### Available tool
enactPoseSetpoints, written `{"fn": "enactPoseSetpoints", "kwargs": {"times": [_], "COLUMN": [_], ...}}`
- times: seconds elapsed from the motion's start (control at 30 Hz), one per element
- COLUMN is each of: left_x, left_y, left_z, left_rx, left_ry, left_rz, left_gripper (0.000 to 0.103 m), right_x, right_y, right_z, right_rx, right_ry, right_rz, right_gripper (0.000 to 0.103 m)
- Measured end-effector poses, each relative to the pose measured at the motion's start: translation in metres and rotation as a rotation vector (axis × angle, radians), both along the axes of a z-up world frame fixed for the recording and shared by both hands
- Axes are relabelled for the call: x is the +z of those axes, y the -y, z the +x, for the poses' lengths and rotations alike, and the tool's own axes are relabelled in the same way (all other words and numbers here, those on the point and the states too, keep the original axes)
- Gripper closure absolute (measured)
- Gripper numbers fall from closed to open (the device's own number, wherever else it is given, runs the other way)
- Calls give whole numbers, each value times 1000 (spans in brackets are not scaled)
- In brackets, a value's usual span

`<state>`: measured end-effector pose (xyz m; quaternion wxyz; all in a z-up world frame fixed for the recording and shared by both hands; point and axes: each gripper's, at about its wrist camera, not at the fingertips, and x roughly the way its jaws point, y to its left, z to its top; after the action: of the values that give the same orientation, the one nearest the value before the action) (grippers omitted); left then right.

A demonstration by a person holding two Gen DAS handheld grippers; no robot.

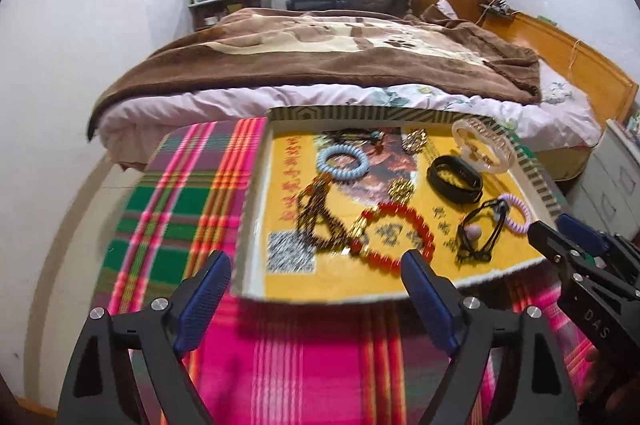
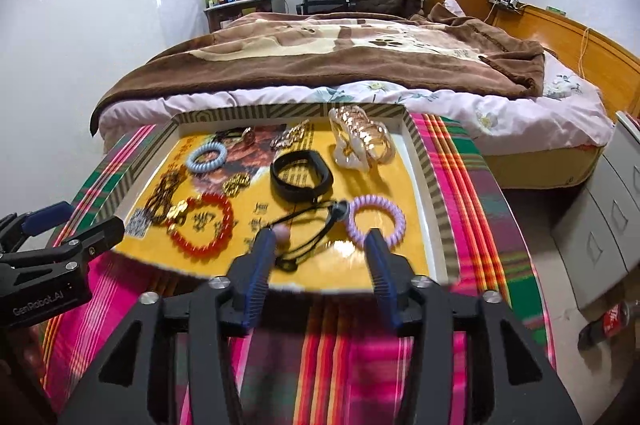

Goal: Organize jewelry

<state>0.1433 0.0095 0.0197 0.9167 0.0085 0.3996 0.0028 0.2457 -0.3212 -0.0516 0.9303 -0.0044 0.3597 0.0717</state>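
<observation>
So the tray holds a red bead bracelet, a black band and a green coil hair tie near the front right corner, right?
Not quite: the coil hair tie near the front right corner is purple, not green, as the right wrist view shows. The red bead bracelet and black band are indeed in the tray.

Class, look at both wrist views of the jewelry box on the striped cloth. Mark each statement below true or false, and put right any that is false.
1. The red bead bracelet lies inside the shallow box. True.
2. The right gripper is clamped on the purple coil hair tie. False: its jaws stand open with nothing pressed between them; the tie lies in the box.
3. The black band lies nearer the bed than the purple coil hair tie. True.
4. The left gripper holds the blue coil hair tie. False: it is open and empty; the tie lies in the box.
5. The box sits on a bare wooden table. False: it rests on a striped cloth.
</observation>
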Motion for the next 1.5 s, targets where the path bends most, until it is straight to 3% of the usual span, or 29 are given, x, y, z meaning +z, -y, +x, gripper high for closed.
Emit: {"fn": "enactPoseSetpoints", "kwargs": {"times": [0.63, 0.83, 1.0, 1.5], "left_x": [8, 9, 7, 9], "left_y": [-2, -2, 2, 0], "left_z": [-62, -66, -68, -73], "left_rx": [53, 53, 68, 65], "left_ry": [43, 36, 22, 28], "left_rz": [-6, -19, 32, -3], "left_gripper": [16, 16, 16, 16], "right_x": [-2, 0, 0, -1], "right_y": [-6, -8, -8, -9], "right_z": [-49, -56, -59, -62], "right_rx": [-8, -2, -1, 0], "right_ry": [-7, -1, -1, -1], "right_rz": [28, 31, 30, 27], "right_gripper": [44, 44, 44, 44]}}
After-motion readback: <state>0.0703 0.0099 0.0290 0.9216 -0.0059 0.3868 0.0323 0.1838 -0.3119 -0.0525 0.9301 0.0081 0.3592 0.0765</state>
